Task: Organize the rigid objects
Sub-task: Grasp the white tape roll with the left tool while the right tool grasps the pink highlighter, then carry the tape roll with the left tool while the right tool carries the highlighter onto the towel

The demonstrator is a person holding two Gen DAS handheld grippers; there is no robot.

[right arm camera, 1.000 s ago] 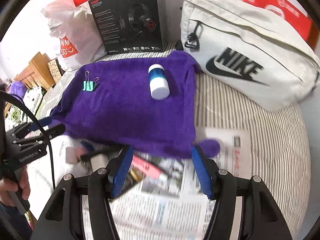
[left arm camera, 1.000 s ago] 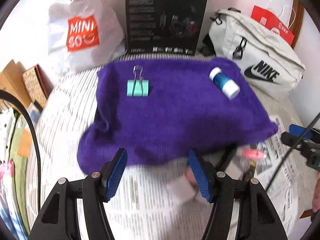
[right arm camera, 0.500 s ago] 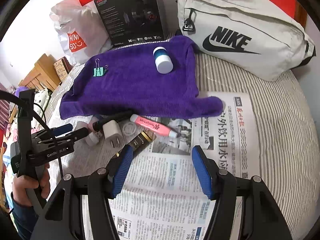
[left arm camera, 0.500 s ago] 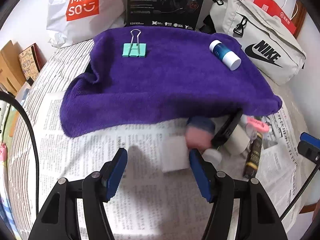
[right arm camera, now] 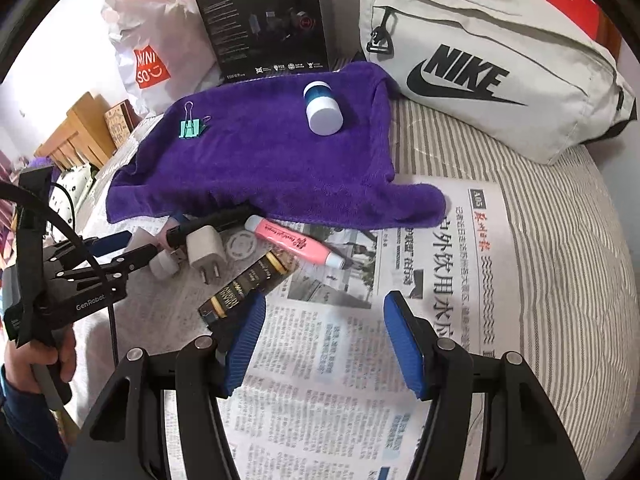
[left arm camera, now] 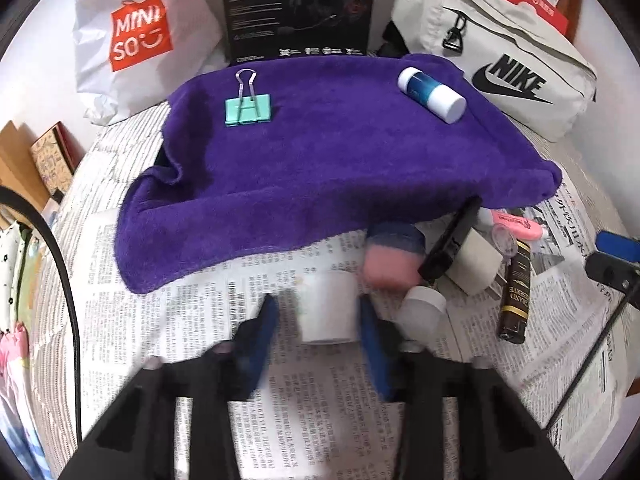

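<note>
- Straddling a white block point(left arm camera: 329, 307) on the newspaper point(left arm camera: 256, 408), the left gripper point(left arm camera: 318, 334) has blurred jaws apart beside it.
- The right gripper point(right arm camera: 324, 340) gapes over newsprint.
- Bags read MINISO point(left arm camera: 138, 36) and NIKE point(right arm camera: 472, 76).

We see a fuzzy purple cloth towel point(left arm camera: 340, 160) on printed matt newspaper point(right arm camera: 360, 360). The mint binder clip point(left arm camera: 248, 110) has shiny wire metal handles. The white bag point(right arm camera: 500, 60) looks like matt woven fabric; the headset box point(right arm camera: 264, 20) is glossy cardboard.
</note>
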